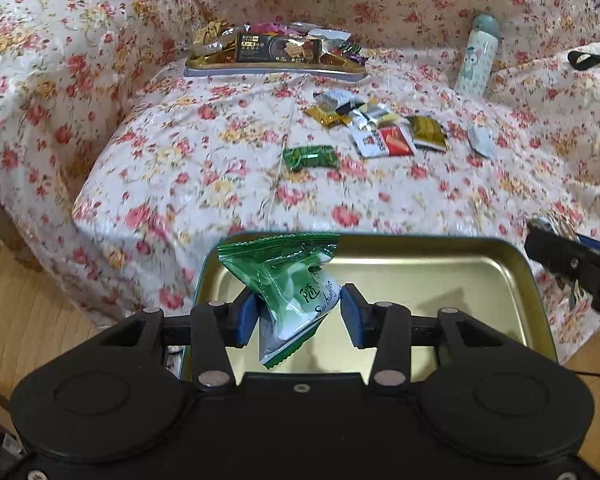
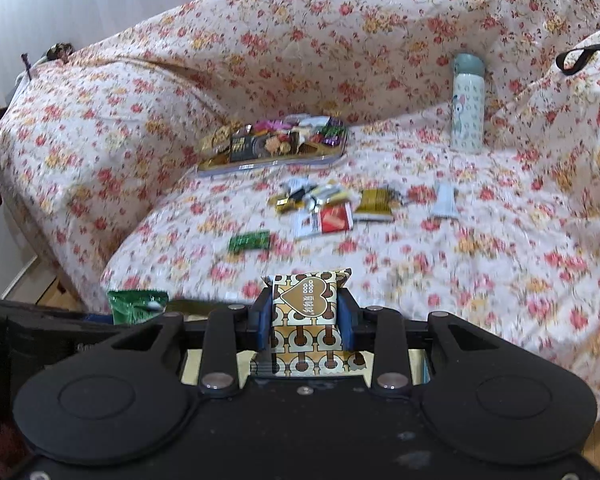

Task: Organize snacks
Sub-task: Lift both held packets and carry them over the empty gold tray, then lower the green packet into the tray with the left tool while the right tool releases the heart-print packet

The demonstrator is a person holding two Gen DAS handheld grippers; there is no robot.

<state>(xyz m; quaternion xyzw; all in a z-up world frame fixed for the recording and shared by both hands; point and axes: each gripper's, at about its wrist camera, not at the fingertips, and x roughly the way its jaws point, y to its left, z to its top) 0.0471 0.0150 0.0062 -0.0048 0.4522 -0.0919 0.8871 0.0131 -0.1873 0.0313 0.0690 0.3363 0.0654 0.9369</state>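
A floral-covered sofa (image 1: 220, 168) fills the room above wood flooring (image 1: 40, 300). Loose snacks (image 1: 380, 128) lie on its seat, behind an empty gold tin (image 1: 480, 280). The left gripper (image 1: 299, 314) clamps a green packet (image 1: 288, 280); the right gripper (image 2: 305, 322) pinches a brown-patterned packet (image 2: 304, 312).

A floral cover (image 1: 180, 184), white with red and yellow roses, was draped over a sofa and filled most of both views. A pale green flask (image 1: 478, 56) with a cartoon print lay propped against the backrest at the upper right of the left wrist view; in the right wrist view it (image 2: 466, 104) appeared upright at the upper right. A black strap loop (image 2: 584, 58) rested on the cover at the far right edge. Light wooden floor (image 1: 28, 304) showed at the lower left, and a plain pale wall (image 2: 80, 0) filled the upper left of the right wrist view.
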